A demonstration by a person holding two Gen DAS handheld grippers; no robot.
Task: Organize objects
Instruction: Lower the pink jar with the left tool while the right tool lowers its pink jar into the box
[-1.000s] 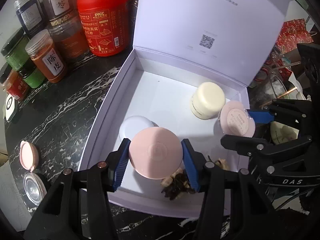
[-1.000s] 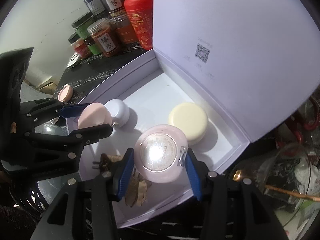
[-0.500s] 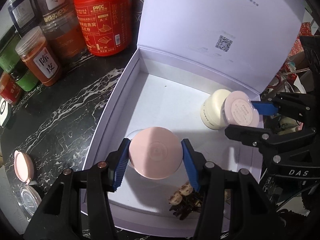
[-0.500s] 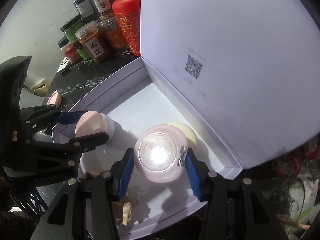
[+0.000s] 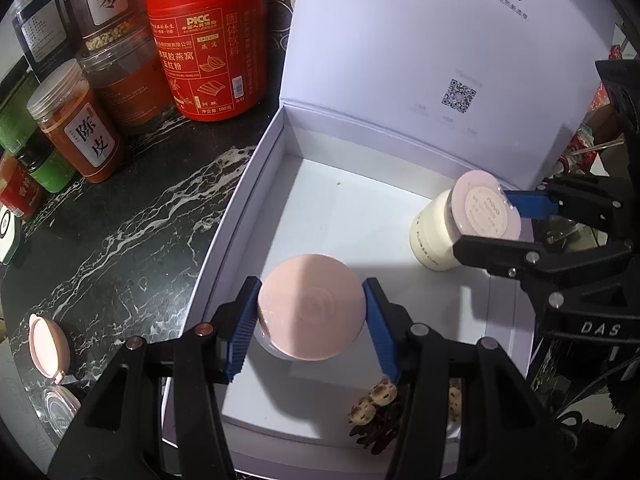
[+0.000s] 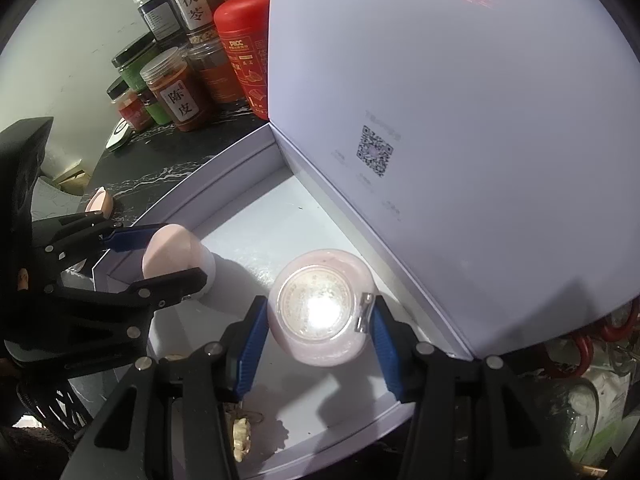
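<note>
My left gripper (image 5: 312, 314) is shut on a round pink-lidded jar (image 5: 312, 312), held over a white jar at the front left of the open white gift box (image 5: 256, 184). My right gripper (image 6: 320, 330) is shut on a pink jar with a foil seal (image 6: 322, 312), held right above a cream jar (image 5: 430, 232) at the box's right side, hiding it in the right wrist view. In that view the left gripper (image 6: 160, 256) and its pink jar (image 6: 170, 252) sit at the box's left. The right gripper (image 5: 516, 222) shows in the left wrist view.
Dried herb pieces (image 5: 374, 408) lie at the box's front edge. The lid (image 5: 440, 60) stands upright behind. A red canister (image 5: 204, 40) and several spice jars (image 5: 76, 124) stand at the back left on the black marble counter. A pink flip-cap container (image 5: 46, 344) lies at front left.
Both grippers moved forward and down into the box with their jars. The left jar now covers the white jar; the right jar now sits over the cream jar.
</note>
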